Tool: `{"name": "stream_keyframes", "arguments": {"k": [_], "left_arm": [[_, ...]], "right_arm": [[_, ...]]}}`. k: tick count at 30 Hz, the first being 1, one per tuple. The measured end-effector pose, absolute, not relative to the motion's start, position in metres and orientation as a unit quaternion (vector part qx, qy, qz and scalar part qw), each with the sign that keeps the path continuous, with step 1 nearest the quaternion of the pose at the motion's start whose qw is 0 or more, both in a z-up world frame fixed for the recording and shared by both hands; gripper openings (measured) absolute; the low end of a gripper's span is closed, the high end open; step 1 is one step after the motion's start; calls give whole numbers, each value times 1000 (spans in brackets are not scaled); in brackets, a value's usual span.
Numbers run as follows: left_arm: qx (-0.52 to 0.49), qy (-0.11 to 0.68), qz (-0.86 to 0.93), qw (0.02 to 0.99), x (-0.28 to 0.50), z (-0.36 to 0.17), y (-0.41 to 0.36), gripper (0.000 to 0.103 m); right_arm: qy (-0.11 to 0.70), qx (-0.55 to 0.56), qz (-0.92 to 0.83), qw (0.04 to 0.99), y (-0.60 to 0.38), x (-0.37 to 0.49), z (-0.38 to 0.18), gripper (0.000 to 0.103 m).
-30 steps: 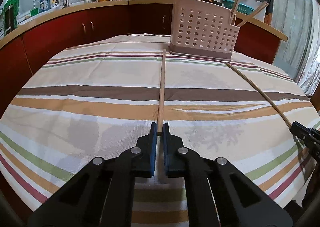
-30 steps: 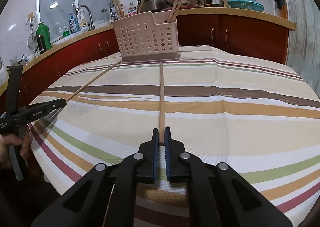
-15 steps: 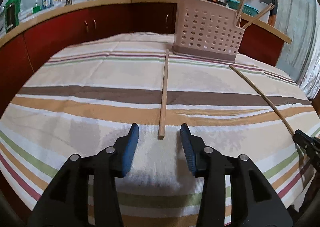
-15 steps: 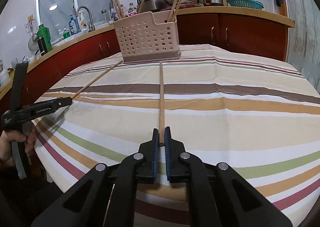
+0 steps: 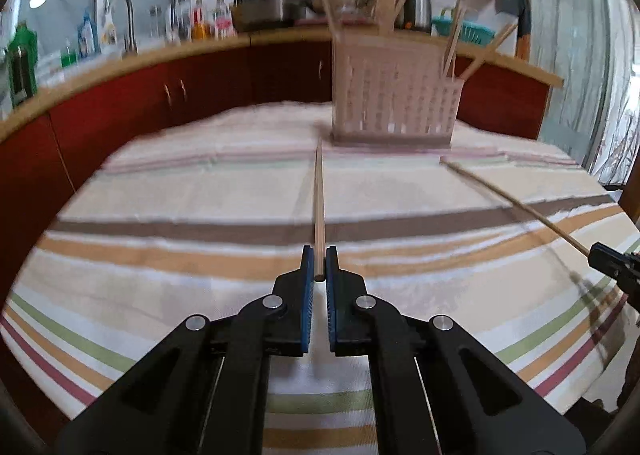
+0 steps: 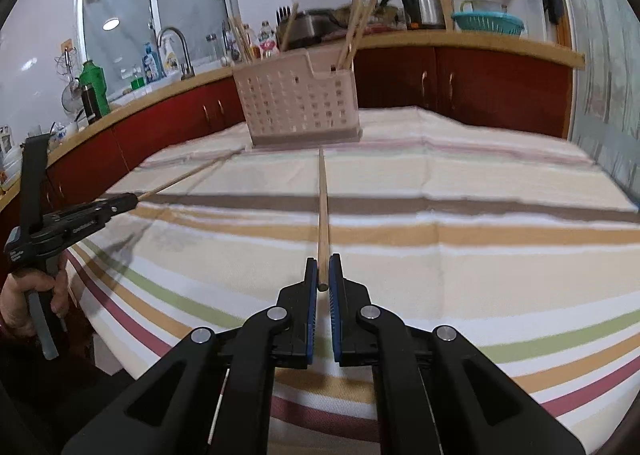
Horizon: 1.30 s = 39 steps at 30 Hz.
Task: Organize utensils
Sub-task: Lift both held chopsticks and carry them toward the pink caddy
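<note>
Left wrist view: my left gripper (image 5: 319, 255) pinches the near end of a chopstick (image 5: 319, 199) that points far toward the utensil basket (image 5: 394, 103).

Right wrist view: my right gripper (image 6: 323, 267) pinches its own chopstick (image 6: 322, 215) likewise. Light, stiff, slick wood; an end grip risks pivoting.

Tablecloth: the cream woven tablecloth (image 6: 480, 183) carried horizontal stripes in brown, tan-orange, green, maroon and white.
Utensil holder: the pale pink perforated plastic utensil basket (image 6: 296, 103) had a darker mauve base band.
Chopsticks: the long light-brown wooden chopstick (image 5: 319, 207) and the second tan wooden chopstick (image 6: 322, 207) were plain, unpatterned.
Grippers: the black left gripper (image 5: 319, 261) and the black right gripper (image 6: 322, 269) had blue ribbed finger pads (image 6: 334, 295).
Cabinets: the glossy dark red cabinet fronts (image 6: 472, 87) sat under a light wood countertop (image 6: 480, 42).
</note>
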<state>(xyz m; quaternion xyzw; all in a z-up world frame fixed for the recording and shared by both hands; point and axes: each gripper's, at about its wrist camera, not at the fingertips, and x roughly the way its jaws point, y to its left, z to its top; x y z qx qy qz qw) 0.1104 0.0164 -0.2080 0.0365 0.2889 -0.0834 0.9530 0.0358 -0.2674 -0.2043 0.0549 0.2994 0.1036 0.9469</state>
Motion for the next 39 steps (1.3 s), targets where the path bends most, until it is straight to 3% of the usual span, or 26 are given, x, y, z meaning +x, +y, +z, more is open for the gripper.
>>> {"name": "stream_keyframes", "arguments": {"k": [9,18,39], "left_arm": [[23,184,-79,980,72,-125,30,6],[1,153,-100,983,51,-69,39,6],[16,133,-94,987,92,-60,32,7]], "right_arm": [[221,48,99,969,-275,20,-136,7],[176,41,92,979,-282,11,-84,7],[173,18,106,979,-262,73,-51,7]]}}
